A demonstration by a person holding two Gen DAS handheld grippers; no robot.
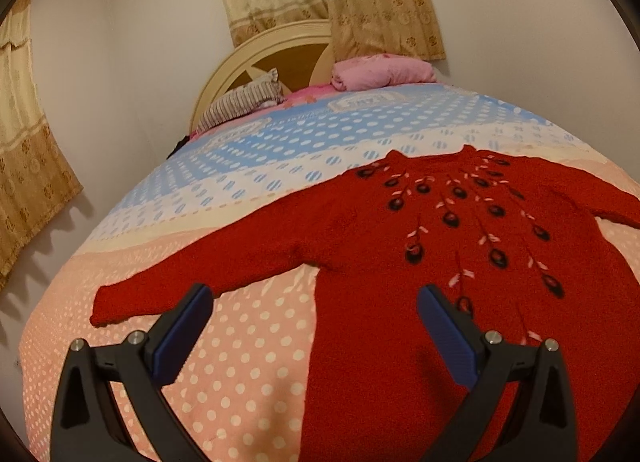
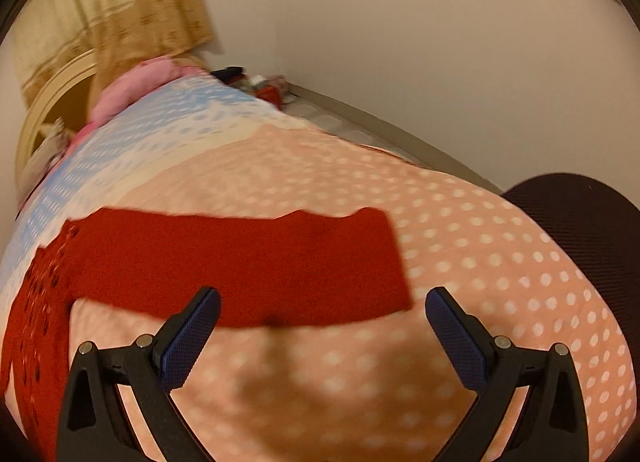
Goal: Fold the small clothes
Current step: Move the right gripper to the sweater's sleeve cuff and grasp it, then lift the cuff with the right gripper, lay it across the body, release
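A small red knitted sweater (image 1: 380,262) with dark flower embroidery lies flat on the bed, front up, sleeves spread. My left gripper (image 1: 314,294) is open and empty, held above the gap between its left sleeve (image 1: 168,294) and its body. My right gripper (image 2: 322,300) is open and empty, just above the near edge of the sweater's right sleeve (image 2: 248,262), close to the cuff. The right wrist view is blurred.
The bed cover (image 1: 248,362) is pink with white dots, blue and white farther back. A striped pillow (image 1: 244,101) and a pink folded blanket (image 1: 380,71) lie at the headboard. Curtains and walls lie behind. A dark round seat (image 2: 592,229) stands by the bed's right edge.
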